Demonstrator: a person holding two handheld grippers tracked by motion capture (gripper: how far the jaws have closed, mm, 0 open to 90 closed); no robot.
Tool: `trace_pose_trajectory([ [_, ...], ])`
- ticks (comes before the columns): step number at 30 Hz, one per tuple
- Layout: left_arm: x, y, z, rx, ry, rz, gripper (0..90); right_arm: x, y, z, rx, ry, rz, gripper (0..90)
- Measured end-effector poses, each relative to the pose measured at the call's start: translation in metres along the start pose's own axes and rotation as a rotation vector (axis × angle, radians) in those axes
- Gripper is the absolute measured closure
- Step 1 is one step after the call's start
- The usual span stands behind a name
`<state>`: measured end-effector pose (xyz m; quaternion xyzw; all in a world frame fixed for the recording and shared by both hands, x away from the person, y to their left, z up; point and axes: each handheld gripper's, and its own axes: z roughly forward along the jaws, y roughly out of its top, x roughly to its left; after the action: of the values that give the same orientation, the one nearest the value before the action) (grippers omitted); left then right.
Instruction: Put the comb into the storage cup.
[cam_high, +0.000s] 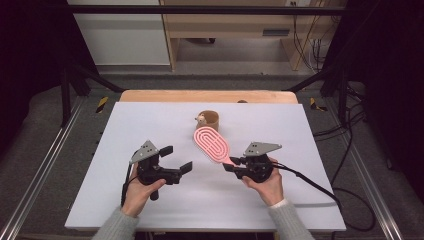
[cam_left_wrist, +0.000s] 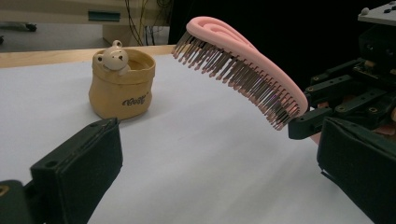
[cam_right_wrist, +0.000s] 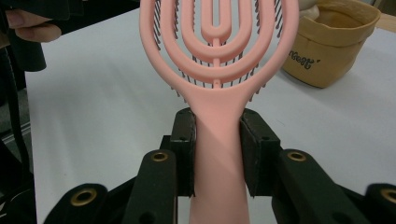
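While the brush is lifted off the table near its middle, handle clenched by the right gripper, the pot by the far edge stands empty; insertion remains. Left gripper is released, idle.

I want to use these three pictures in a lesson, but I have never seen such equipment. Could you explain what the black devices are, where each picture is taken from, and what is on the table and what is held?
No robot here: a person holds a hand-held gripper in each hand, a black tool with two jaws. The high view looks down on the white table. The other two pictures come from small cameras riding on each tool, looking along its jaws. The right hand-held gripper clamps the handle of a pink brush, lifted off the table with its bristles facing down. The left hand-held gripper is open and holds nothing. On the table stands a tan pot with a small bear figure on its rim.
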<state>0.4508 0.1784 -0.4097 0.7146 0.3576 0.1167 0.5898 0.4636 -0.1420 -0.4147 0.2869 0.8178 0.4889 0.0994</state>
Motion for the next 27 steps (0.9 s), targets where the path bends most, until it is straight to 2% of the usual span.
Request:
trace_pose_trajectory([
  [20, -0.017, 0.007, 0.017, -0.006, -0.027, -0.021, 0.0, 0.0, 0.0, -0.001, -0.007, -0.003, -0.002, 69.4],
  [27, -0.022, 0.009, 0.023, -0.015, -0.032, -0.04, 0.0, 0.0, 0.0, -0.001, -0.009, -0.004, -0.002, 69.4],
])
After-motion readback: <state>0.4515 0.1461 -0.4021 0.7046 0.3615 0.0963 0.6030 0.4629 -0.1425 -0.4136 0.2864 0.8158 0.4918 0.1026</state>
